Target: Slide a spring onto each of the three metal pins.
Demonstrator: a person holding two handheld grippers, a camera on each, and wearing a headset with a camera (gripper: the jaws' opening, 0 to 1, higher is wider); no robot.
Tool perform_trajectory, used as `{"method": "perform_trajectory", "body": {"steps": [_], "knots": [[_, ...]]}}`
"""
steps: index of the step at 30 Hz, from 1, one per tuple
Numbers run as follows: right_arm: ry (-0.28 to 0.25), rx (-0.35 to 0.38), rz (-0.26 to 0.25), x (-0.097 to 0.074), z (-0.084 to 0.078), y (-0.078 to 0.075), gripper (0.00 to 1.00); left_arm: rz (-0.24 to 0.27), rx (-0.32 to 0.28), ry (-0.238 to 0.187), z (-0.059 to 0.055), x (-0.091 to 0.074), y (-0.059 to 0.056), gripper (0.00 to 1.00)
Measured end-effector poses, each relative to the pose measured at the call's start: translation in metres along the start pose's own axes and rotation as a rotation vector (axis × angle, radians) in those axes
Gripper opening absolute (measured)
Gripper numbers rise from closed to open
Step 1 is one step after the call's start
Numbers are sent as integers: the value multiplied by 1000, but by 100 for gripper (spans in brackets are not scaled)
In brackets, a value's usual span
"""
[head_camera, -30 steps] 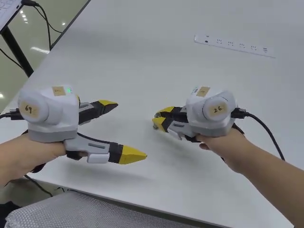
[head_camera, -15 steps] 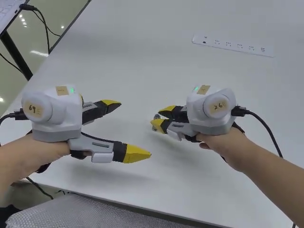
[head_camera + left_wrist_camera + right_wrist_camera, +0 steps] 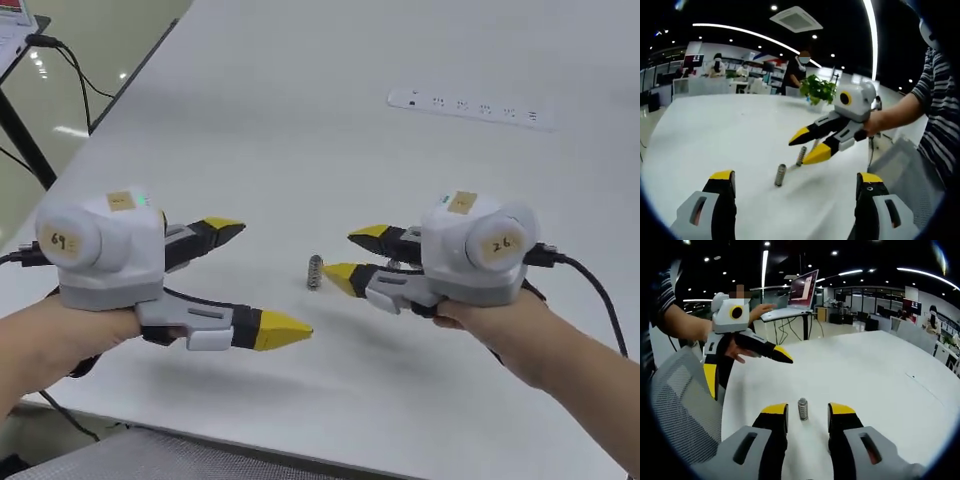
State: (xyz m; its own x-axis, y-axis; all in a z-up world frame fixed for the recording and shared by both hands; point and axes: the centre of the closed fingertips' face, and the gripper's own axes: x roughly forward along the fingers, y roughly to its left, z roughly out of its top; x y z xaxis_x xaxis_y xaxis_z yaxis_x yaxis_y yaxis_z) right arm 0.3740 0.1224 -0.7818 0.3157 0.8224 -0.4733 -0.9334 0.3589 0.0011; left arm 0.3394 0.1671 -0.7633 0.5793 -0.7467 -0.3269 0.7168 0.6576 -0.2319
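Observation:
A small metal spring (image 3: 314,272) stands upright on the white table (image 3: 300,120), apart from both grippers. My right gripper (image 3: 352,252) is open, its yellow tips just right of the spring. In the right gripper view the spring (image 3: 803,409) stands just beyond the gap of my right gripper (image 3: 808,410), touching neither jaw. My left gripper (image 3: 258,278) is open wide and holds nothing, to the left of the spring. Beyond my left gripper (image 3: 796,179), the left gripper view shows two upright springs (image 3: 781,175) (image 3: 801,156), the farther one by the right gripper (image 3: 812,142).
A white power strip (image 3: 470,105) lies at the far right of the table. Its near edge runs below both grippers, with a grey mesh chair (image 3: 670,405) next to it. A laptop (image 3: 802,290) stands on a stand beyond the table.
My right gripper has opened and drawn back to the right, leaving the spring standing on the table. The left gripper has stayed open in about the same place.

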Motion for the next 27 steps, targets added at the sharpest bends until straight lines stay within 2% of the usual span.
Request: {"method": "perform_trajectory", "body": {"steps": [7, 12, 15, 19, 27], "knots": [[-2, 6, -22, -15, -5, -3, 33, 0, 6, -6, 4, 3, -1, 98], [-24, 21, -45, -27, -6, -6, 37, -3, 10, -4, 5, 7, -3, 98], [-35, 13, -74, -36, -8, -10, 41, -4, 11, 3, 4, 9, -4, 98], [-49, 31, -102, -51, -16, -14, 47, 4, 7, -4, 5, 8, -2, 98], [-45, 44, -139, -82, -35, -20, 61, 5, 4, -1, 1, 5, -3, 98]]}}
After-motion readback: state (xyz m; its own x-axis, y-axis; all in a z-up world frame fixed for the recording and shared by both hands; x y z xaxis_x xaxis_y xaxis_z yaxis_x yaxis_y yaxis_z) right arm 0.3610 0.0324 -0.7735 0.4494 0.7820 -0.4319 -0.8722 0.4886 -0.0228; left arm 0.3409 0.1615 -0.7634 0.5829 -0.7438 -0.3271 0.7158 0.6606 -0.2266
